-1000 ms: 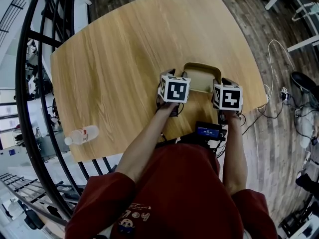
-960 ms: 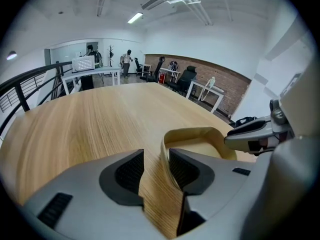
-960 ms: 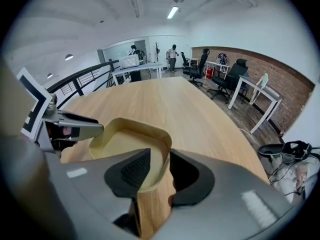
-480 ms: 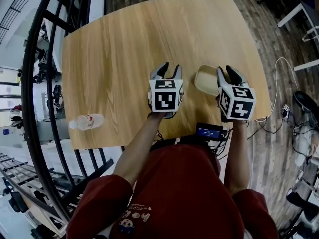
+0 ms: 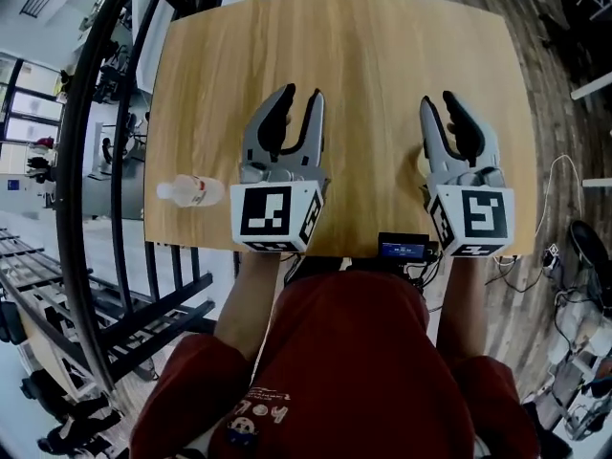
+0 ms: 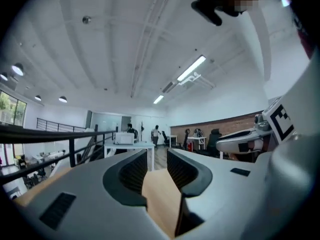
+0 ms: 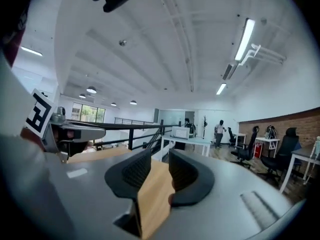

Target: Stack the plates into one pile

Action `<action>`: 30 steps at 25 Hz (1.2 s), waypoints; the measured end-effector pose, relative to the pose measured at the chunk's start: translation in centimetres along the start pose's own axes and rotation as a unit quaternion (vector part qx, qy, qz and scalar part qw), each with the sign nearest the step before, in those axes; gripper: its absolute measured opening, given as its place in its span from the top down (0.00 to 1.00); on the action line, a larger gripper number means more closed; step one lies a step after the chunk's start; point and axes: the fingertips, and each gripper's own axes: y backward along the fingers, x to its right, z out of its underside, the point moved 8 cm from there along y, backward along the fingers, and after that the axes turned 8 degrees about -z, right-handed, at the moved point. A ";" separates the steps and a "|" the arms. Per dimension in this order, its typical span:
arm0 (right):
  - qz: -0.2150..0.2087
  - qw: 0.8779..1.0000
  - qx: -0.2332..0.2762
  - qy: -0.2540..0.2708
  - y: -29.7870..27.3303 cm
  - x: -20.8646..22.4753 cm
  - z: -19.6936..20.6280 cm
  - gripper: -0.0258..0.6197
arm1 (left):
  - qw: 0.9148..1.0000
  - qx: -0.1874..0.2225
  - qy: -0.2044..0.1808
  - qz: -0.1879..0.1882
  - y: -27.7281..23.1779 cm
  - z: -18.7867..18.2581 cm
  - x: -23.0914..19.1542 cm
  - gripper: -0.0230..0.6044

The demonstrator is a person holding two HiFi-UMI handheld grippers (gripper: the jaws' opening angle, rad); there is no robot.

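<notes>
**A:** Tongs, how do they stand?
**B:** Both empty: left tongs [image 5: 301,94] apart, jaws just closing slightly; right tongs [image 5: 438,98] agape.
**A:** And the plates [image 5: 421,167]?
**B:** Pale sliver beside the right tongs (rest hidden), on the counter [image 5: 363,46].

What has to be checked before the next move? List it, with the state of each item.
1. Left gripper empty: ok. Its jaws are apart, though they have just been closing a little; only the table shows between them.
2. Right gripper empty: ok. Its jaws are apart, with nothing between them.
3. Plates in one pile: cannot tell. No plate shows clearly in any view.
4. Water bottle clear of the grippers: ok. It lies near the table's left edge, apart from both.
5. Grippers clear of each other: ok. They are side by side above the table, well apart.
</notes>
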 end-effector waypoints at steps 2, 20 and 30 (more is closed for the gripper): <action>0.003 1.000 0.031 -0.002 -0.1 -0.5 -0.4 0.80 | 0.999 0.039 -0.019 -0.021 1.4 -1.4 -0.9 0.79; 0.046 0.995 0.087 -0.017 1.1 -0.3 -1.2 0.95 | 0.996 0.079 -0.007 -0.046 3.3 -2.7 -2.9 0.96; 0.044 0.995 0.093 -0.011 1.3 -0.1 -1.2 0.95 | 0.996 0.078 -0.024 -0.037 2.9 -2.5 -2.2 0.96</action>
